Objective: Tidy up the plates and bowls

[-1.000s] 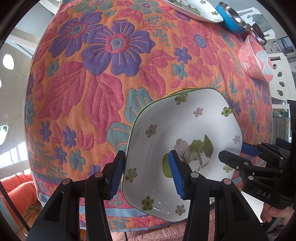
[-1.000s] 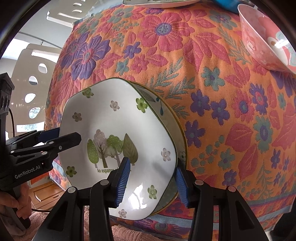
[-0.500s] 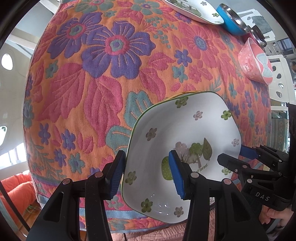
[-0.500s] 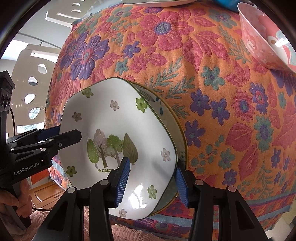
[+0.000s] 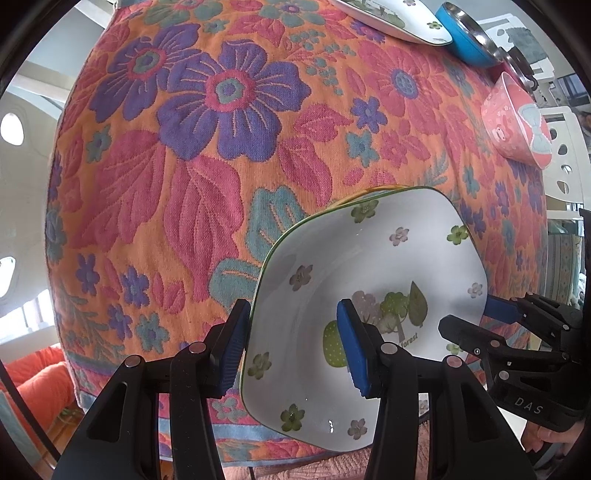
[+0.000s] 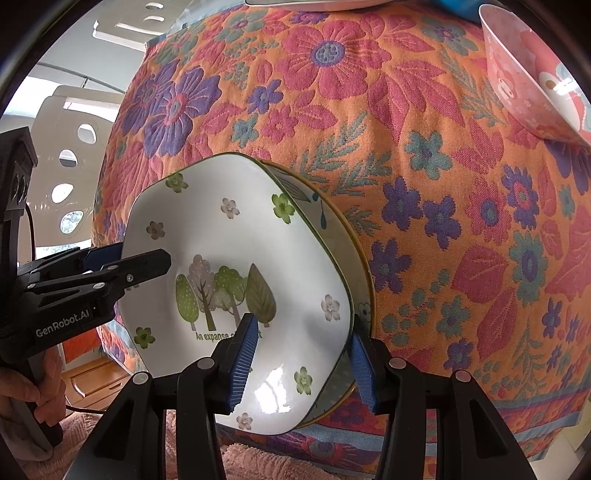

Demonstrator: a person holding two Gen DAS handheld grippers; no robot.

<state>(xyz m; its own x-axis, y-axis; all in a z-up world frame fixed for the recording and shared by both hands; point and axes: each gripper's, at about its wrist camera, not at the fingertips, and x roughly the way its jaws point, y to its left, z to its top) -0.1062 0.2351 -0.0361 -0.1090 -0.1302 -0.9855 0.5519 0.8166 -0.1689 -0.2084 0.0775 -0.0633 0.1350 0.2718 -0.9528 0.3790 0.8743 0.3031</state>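
A white square plate with green flowers and trees (image 5: 388, 266) (image 6: 229, 236) lies on a yellow-rimmed plate (image 6: 325, 218), and the stack juts over the table's near edge. My left gripper (image 5: 291, 350) (image 6: 140, 258) straddles the stack's left rim, one pad outside it and one on the white plate's face. My right gripper (image 6: 303, 365) (image 5: 472, 317) clamps the opposite rim, with one pad on the white plate and the other outside the lower plate. Both are shut on the stack.
A floral orange tablecloth (image 5: 184, 147) covers the table. A pink bowl (image 5: 517, 122) (image 6: 524, 74) stands at the far right. At the back are a blue bowl (image 5: 465, 33) and another white plate (image 5: 391, 18). White chairs (image 6: 70, 147) flank the table.
The left view has drifted very slightly over the tablecloth. Both grips on the plate stack look the same.
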